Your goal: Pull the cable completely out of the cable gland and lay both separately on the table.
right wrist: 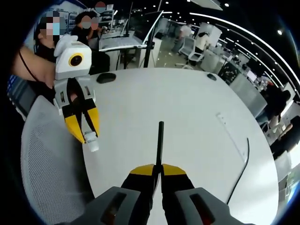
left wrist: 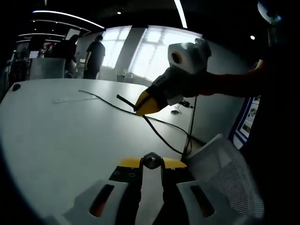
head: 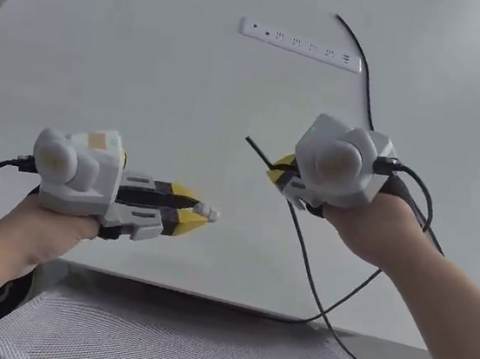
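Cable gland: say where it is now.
In the left gripper view the small grey cable gland sits pinched in the left gripper's jaws, over the white table's near side, clear of the black cable.

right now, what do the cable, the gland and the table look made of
The cable looks like black matte rubber or plastic sheath: it bends in loose curves. The gland is pale grey, probably plastic, but too small to be sure. The table has a smooth white matte top, perhaps laminate, with only dull reflections.
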A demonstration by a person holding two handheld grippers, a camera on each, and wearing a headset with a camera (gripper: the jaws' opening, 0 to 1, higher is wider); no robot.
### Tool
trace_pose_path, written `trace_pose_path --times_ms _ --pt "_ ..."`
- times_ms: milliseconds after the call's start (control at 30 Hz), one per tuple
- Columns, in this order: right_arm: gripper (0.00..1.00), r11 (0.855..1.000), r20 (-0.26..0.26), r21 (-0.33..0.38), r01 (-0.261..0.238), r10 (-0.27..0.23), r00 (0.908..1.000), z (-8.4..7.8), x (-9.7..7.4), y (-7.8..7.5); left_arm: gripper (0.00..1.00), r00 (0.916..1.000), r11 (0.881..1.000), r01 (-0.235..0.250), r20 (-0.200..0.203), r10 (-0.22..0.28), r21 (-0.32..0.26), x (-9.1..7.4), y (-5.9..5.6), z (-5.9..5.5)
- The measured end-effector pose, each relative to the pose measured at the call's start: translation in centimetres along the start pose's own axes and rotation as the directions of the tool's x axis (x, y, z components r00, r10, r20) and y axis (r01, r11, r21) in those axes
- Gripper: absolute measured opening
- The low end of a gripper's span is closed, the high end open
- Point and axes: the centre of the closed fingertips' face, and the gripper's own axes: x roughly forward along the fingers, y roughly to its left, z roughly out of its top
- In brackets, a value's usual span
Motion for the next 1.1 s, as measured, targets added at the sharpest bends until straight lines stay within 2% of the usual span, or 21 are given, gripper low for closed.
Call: trace_pose_path --times_ms 133,533,800,967,1100 --pt "0.00 1.000 -0.004 -0.008 -0.004 0.004 1.0000 0.9 0.8 -0.3 0.15 0.9998 1.000 -0.015 0.012 0.015 -0.017 -0.4 0.8 -0.4" --pt "0.00 0.995 -0.021 -0.091 -0.041 0.039 0.9990 4.4 3.7 0.2 0.15 0.9992 0.998 -0.041 -0.002 0.041 -0.046 -1.3 3.0 -2.8" --pt "0.00 0.988 -0.026 -0.136 -0.066 0.064 0.9976 7.1 6.9 0.6 0.15 0.9988 0.997 -0.048 -0.007 0.048 -0.059 -1.4 4.0 -4.1" --pt "0.00 0.985 -0.032 -0.147 -0.092 0.089 0.9956 8.1 9.0 1.0 0.15 0.9986 0.997 -0.052 -0.011 0.051 -0.065 -1.4 4.7 -4.7" --pt "0.00 0.976 -0.042 -0.184 -0.114 0.108 0.9933 8.9 10.7 1.5 0.15 0.9984 0.996 -0.054 -0.018 0.053 -0.069 -1.3 5.2 -5.4"
